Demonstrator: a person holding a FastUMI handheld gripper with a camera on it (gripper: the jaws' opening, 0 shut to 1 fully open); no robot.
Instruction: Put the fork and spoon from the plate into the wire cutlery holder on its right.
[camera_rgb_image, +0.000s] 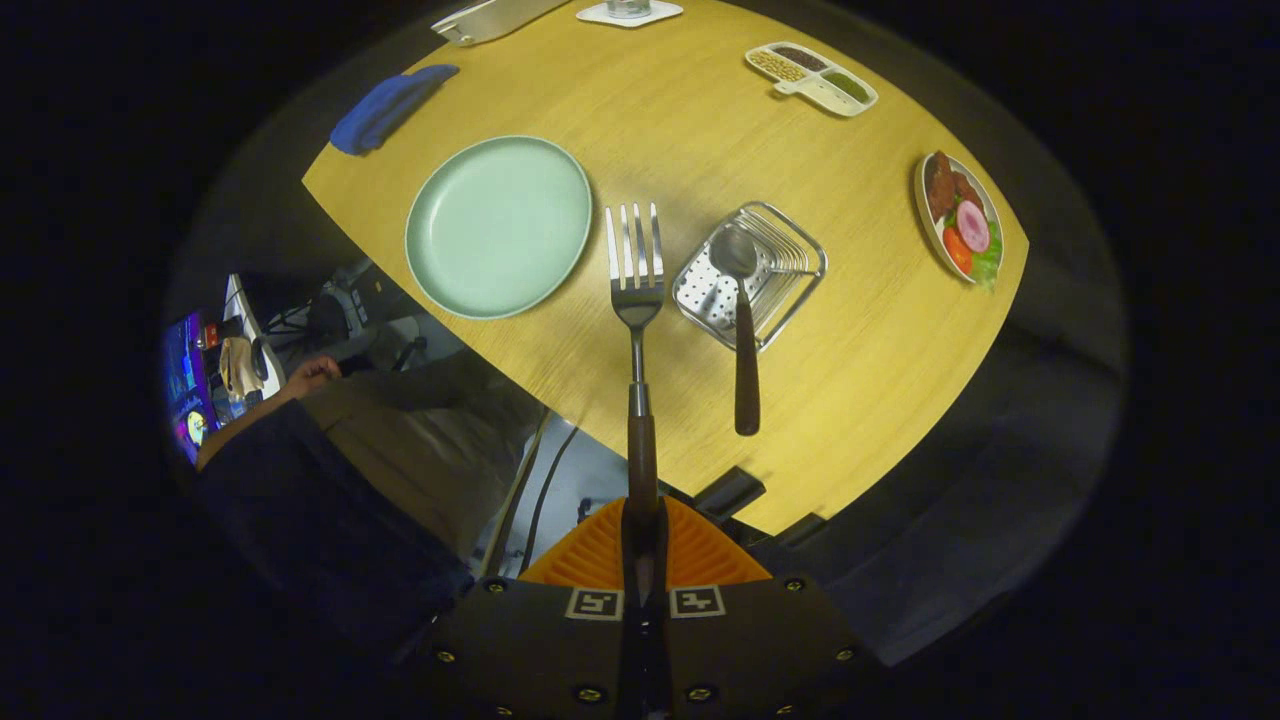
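Note:
My gripper (642, 530) is shut on the dark handle of the fork (634, 290), which sticks straight out ahead of the fingers, high above the table. The fork's tines hang between the pale green plate (497, 226) and the wire cutlery holder (750, 274). The plate is bare. The spoon (742, 320) stands tilted in the holder, bowl down inside it and its dark handle leaning out over the near rim toward me.
The yellow wooden table (660, 130) also carries a blue cloth (390, 106) beyond the plate, a divided dish of seeds (812, 78), a plate of food (960, 222) far right, and a coaster (629, 12). A person's arm and lap (330, 440) are below the table's near left edge.

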